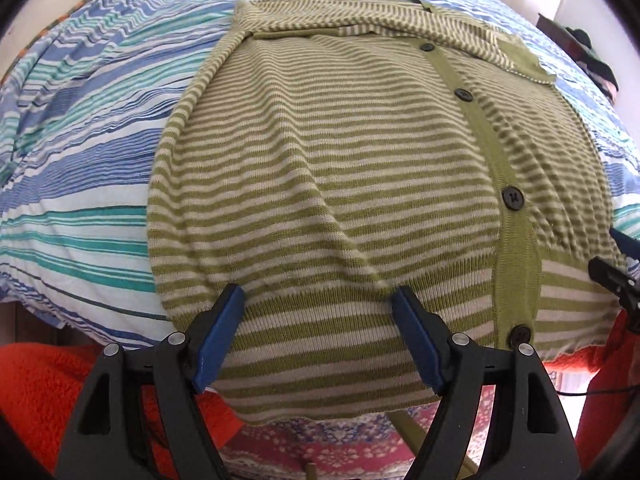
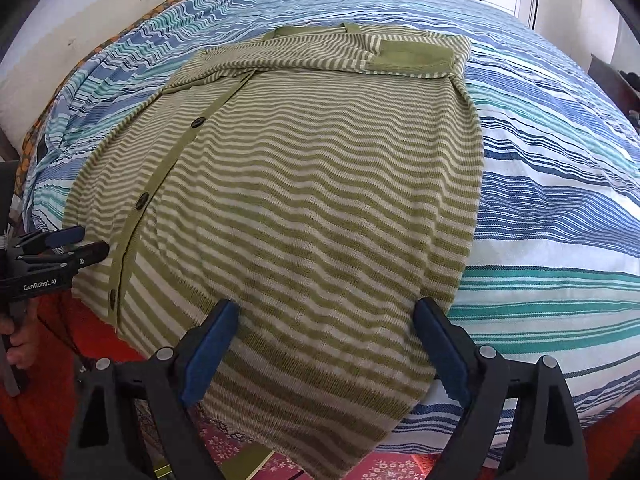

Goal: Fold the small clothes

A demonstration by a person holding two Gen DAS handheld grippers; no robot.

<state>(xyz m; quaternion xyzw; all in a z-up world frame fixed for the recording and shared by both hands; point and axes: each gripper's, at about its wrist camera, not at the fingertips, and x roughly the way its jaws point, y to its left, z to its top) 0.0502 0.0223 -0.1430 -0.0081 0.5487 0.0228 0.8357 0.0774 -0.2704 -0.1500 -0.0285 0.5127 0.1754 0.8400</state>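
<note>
Left wrist view shows me the bed (image 1: 80,152) first, its blue and teal striped cover filling the frame, with the green striped cardigan (image 1: 320,184) laid flat on it, sleeves already folded across the collar end. Its long axis runs from the hem at the near edge of the bed, which hangs slightly over, straight away to the collar at the far side, so it lies directly ahead of both tools. My left gripper (image 1: 318,332) stands with its jaws wide and nothing between the pads, poised over the hem on the button-band side; the right gripper (image 2: 326,344) is equally wide and empty, over the hem by the cardigan's plain side edge. Each hand is as near its own hem corner as the other, so I judge a two-handed pinch and a fold toward the collar comes next. Smaller things: dark buttons (image 1: 513,198) down the band. Whether the pads touch the knit I cannot tell, and the floor and the red blanket (image 1: 36,392) below the hem are cut off.
</note>
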